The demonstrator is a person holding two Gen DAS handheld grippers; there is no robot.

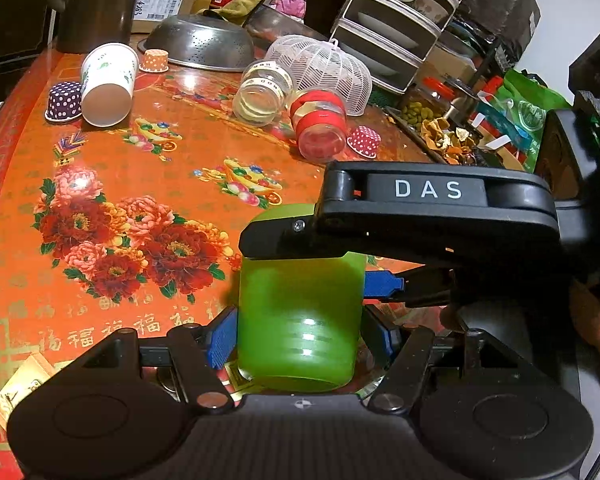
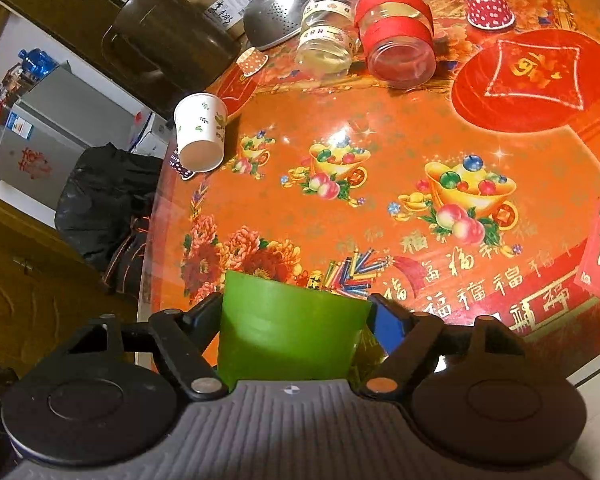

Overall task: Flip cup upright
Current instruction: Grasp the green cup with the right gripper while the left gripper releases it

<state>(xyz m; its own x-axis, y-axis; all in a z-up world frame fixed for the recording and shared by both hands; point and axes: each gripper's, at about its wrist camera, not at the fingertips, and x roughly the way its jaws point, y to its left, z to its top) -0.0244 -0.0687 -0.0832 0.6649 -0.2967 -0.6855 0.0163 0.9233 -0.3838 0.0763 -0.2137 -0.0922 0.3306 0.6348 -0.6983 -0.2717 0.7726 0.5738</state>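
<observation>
green cup (image 1: 300, 320) held between both tools, flip apparently mid-way, not set down.

left gripper (image 1: 300, 344) with blue pads (image 1: 221, 340) hard against cup's sides, clenched on it; right gripper (image 2: 295, 332) likewise closed on green cup (image 2: 287, 328), one finger across the top, the other at the side. cup low over the orange floral table (image 1: 99, 168), near its front edge. could not tell which end was the mouth. remaining, by judgement: finish turn, stand it, release. paper cup (image 1: 107, 84) and jars lay tipped far off.

A cluttered home dining room: a round table (image 1: 27, 208) with festive red floral covering, stacked dish rack (image 1: 396, 24), metal colander (image 1: 201, 42), jars, cardboard boxes.
</observation>
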